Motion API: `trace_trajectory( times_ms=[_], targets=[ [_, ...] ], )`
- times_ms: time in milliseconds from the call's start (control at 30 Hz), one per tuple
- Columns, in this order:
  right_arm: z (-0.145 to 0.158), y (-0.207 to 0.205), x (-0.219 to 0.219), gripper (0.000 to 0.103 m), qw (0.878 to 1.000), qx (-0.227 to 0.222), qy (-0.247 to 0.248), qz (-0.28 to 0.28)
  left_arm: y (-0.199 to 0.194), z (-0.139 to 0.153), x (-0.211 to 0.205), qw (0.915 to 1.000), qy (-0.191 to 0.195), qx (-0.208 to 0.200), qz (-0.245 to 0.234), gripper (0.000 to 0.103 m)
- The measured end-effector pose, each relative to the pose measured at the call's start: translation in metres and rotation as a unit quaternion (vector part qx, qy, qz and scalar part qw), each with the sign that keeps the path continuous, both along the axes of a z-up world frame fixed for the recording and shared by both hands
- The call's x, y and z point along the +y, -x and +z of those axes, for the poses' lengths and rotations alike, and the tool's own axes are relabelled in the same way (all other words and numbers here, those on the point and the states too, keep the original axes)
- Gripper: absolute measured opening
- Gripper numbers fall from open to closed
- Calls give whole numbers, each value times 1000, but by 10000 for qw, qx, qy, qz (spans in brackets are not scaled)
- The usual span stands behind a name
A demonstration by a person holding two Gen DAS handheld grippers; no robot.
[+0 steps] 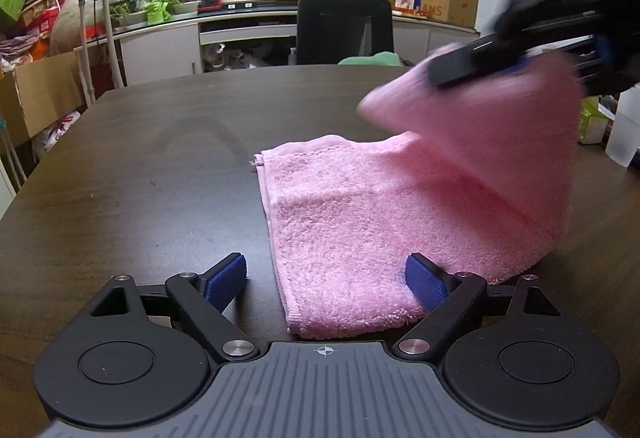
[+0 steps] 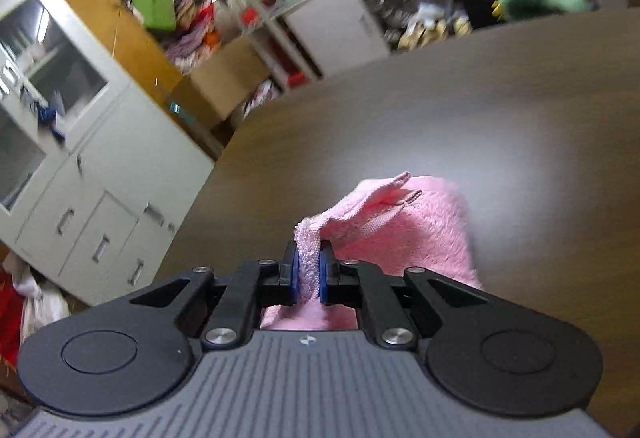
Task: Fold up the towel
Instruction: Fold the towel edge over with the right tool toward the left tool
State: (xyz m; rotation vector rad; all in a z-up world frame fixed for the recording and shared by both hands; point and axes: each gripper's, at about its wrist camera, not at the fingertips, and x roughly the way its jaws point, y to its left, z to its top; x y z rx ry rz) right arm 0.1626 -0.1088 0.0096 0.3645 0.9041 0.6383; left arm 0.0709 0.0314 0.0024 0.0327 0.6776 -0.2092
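Note:
A pink towel (image 1: 352, 222) lies on the dark wooden table (image 1: 160, 166), its right part lifted into the air. My left gripper (image 1: 326, 276) is open, low over the table, its fingers either side of the towel's near left corner; the right pad (image 1: 426, 280) rests on the towel. My right gripper (image 2: 309, 274) is shut on a hemmed edge of the towel (image 2: 400, 230) and holds it up above the table (image 2: 480, 126). It also shows blurred in the left wrist view (image 1: 480, 66) at the upper right, with the towel hanging from it.
A black office chair (image 1: 344, 30) stands behind the table's far edge with a green plush (image 1: 372, 59) on it. A translucent container (image 1: 624, 126) and small boxes stand at the table's right edge. Cabinets (image 2: 80, 158) and cardboard boxes line the room's left side.

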Motion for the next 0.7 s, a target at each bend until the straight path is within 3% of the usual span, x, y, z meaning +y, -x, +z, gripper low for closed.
trace_trajectory(
  times_ms=[233, 500, 567, 667, 700],
  targets=[
    [-21, 1, 47, 11, 9983, 333, 317, 360, 0, -1, -3, 10000, 9, 11, -47, 92],
    [-26, 8, 48, 11, 9963, 341, 463, 643, 0, 1, 2, 9998, 88, 134, -113, 93],
    [-25, 9, 47, 15, 9957, 335, 455, 733, 0, 3, 6, 9995, 186, 213, -149, 93],
    [-25, 8, 45, 30, 9945, 435, 369, 879, 1, 5, 9, 9992, 196, 274, -220, 93],
    [-27, 6, 44, 47, 9940, 478, 285, 941, 2, 5, 8, 9992, 129, 271, -268, 94]
  ],
)
